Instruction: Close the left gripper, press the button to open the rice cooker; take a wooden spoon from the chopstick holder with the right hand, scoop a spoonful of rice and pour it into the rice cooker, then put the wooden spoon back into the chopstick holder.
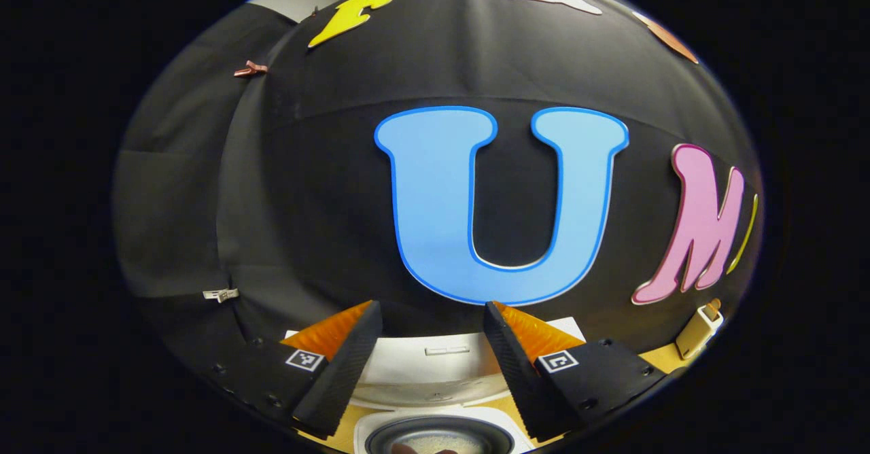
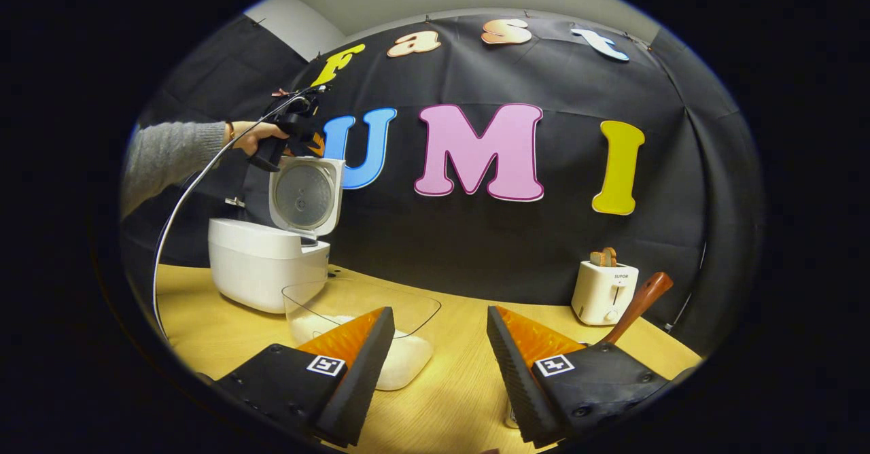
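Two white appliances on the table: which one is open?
The rice cooker at the left: its lid stands raised, below the left tongs. The toaster at the right is a small closed box with toast in its slots.

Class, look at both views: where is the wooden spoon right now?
In the right gripper view, the wooden spoon stands tilted at the lower right, its handle rising behind the right gripper, just right of the toaster.

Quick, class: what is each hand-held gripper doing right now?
Left hand-held gripper: open, holding nothing, above the open rice cooker.
Right hand-held gripper: open, holding nothing, over the table.
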The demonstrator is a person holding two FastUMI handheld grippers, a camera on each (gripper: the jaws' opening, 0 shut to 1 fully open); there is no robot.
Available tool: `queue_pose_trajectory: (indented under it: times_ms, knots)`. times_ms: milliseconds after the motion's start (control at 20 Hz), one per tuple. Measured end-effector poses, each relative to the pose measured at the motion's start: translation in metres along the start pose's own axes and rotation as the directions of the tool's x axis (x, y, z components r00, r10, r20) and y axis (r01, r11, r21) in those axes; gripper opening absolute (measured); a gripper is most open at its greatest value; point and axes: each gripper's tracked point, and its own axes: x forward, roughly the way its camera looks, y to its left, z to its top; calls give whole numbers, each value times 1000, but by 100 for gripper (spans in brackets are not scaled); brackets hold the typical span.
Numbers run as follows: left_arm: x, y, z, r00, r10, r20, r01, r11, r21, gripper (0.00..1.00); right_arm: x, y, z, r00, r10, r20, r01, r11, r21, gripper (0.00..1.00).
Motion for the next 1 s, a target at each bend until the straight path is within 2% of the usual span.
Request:
queue_pose_trajectory:
  times_ms: [150, 300, 700, 1000]
  knots:
    - [-35, -6, -17, 1000, -10, -14, 10, 1000, 10, 99, -7, 8, 16, 999, 30, 31, -30, 999, 15, 86]
    - [-68, -13, -37, 999, -24, -21, 25, 1000, 17, 99, -16, 13, 29, 997, 50, 60, -49, 999, -21, 86]
    - [-136, -27, -117, 991, -69, -114, 69, 998, 1, 99, -31, 15, 51, 992, 65, 106, -65, 998, -9, 86]
    - [-147, -37, -189, 953, -120, -278, 116, 993, -30, 99, -29, 14, 49, 993, 68, 101, -72, 997, 34, 86]
